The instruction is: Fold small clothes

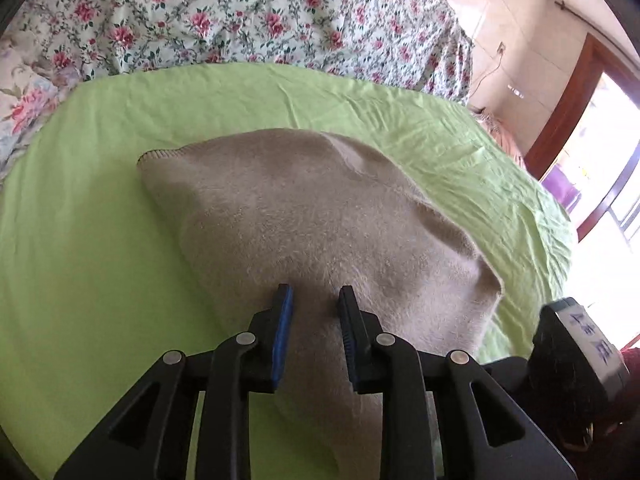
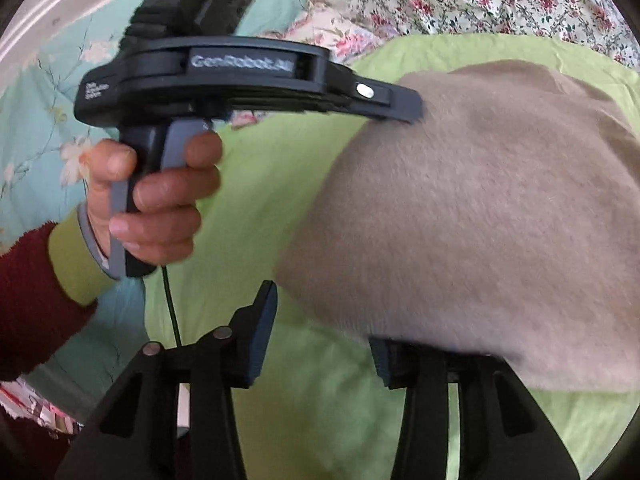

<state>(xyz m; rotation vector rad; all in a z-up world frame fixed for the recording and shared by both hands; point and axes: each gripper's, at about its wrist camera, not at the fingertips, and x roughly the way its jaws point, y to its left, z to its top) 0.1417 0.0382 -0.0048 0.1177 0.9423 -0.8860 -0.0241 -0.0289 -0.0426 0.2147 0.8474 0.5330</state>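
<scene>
A beige fuzzy knit garment [image 1: 304, 216] lies on the green sheet [image 1: 100, 208]; it also shows in the right wrist view [image 2: 480, 208]. My left gripper [image 1: 314, 296] has its fingers partly closed, with garment fabric rising between the blue pads; whether it pinches the cloth I cannot tell. From the right wrist view the left gripper [image 2: 404, 110] touches the garment's near-left edge, held by a hand. My right gripper [image 2: 324, 320] is open; its right finger is hidden under the garment's near edge, its left finger [image 2: 264, 320] is beside the cloth.
A floral quilt [image 1: 240, 16] is piled behind the green sheet. A teal floral bedcover [image 2: 48, 92] lies at the left. A doorway with a wooden frame [image 1: 568, 120] is at the right. The right gripper's body [image 1: 580, 352] shows at the lower right.
</scene>
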